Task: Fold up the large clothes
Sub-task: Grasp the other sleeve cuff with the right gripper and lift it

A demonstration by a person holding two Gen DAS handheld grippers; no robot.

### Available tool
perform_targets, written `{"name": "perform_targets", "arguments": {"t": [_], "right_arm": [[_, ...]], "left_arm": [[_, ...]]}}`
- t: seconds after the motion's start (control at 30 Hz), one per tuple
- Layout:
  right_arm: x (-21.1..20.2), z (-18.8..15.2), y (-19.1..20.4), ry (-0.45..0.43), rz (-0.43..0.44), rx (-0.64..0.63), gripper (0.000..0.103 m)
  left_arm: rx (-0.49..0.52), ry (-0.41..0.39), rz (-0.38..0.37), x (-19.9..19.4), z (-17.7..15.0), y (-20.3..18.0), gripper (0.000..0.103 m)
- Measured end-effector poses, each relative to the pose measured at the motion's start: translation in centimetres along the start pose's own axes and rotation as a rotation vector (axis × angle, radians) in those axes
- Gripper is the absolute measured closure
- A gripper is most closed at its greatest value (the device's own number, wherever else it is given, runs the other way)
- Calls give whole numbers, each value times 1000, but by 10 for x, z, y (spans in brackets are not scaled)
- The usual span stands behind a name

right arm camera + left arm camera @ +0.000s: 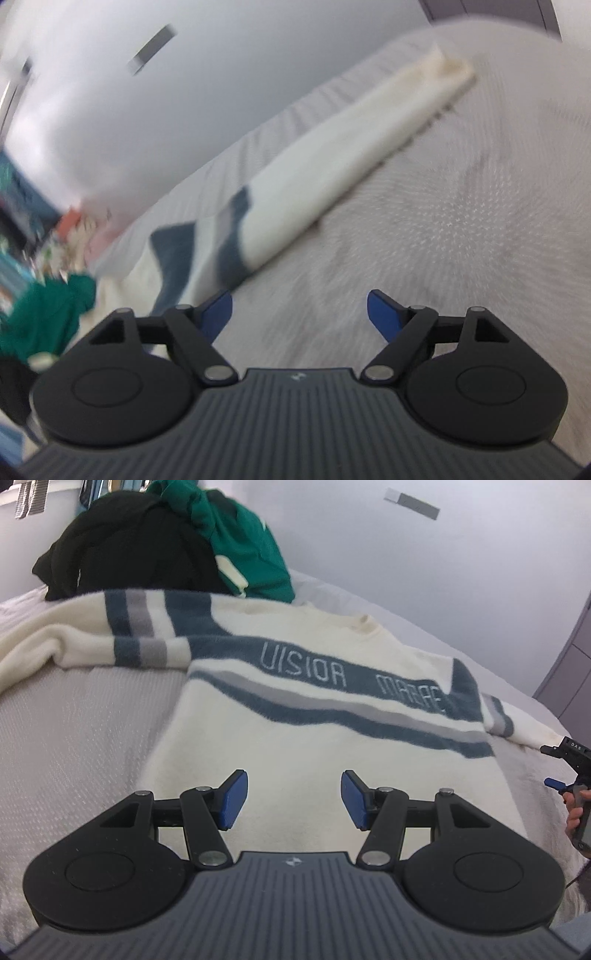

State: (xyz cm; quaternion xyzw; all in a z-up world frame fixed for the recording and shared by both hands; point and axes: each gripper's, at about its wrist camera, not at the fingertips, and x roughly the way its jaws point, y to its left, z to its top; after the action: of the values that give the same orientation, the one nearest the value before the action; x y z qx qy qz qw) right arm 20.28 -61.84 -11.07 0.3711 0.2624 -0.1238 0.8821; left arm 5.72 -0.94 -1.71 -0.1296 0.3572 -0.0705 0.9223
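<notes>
We are holding the left gripper [293, 799] over the sweater's hem, jaws apart and empty; the right gripper [299, 317] is gaping beside its sleeve [332, 166]. The cream striped sweater [314, 716] is lying flat on the bed [85, 716], soft and floppy, so we are judging hem corners and cuff best.

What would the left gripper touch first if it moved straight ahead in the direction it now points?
Most likely the cream knitted sweater with blue-grey stripes. The left gripper has open jaws, angled down over the sweater's plain lower part, with nothing between them. How far above the fabric they are is unclear.
</notes>
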Motion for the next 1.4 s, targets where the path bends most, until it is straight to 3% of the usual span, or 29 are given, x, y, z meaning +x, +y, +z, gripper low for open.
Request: {"name": "perform_targets", "arguments": {"t": [0.13,0.23,0.57,0.67,0.77,0.8,0.83,0.87,1.0,1.17,1.4], "right_arm": [[31,21,-37,-53,95,169,21],[46,40,-48,-114,128,199,21],[96,102,-67,-319,26,168,23],[110,118,-71,-345,-29,167,34],[115,140,-76,-357,-125,143,61],[114,147,-76,-361,-154,140,78],[112,153,-77,-358,-175,136,88],[110,159,-76,-352,-187,124,88],[90,174,-60,-390,-205,-8,93],[65,184,-31,-425,-174,-51,93],[28,173,68,-431,-21,-176,93]], "left_arm": [[2,35,20,17,-2,-3,41],[4,62,28,30,-3,-6,41],[3,93,71,62,2,-12,41],[-7,88,78,67,5,-11,41],[-11,89,89,71,8,-10,41],[-13,90,91,72,9,-10,41],[-15,89,92,72,9,-9,41],[-19,89,94,73,10,-9,41],[-19,89,94,74,12,-8,41],[-28,75,75,65,15,-7,41],[-40,19,38,38,22,2,41]]}}
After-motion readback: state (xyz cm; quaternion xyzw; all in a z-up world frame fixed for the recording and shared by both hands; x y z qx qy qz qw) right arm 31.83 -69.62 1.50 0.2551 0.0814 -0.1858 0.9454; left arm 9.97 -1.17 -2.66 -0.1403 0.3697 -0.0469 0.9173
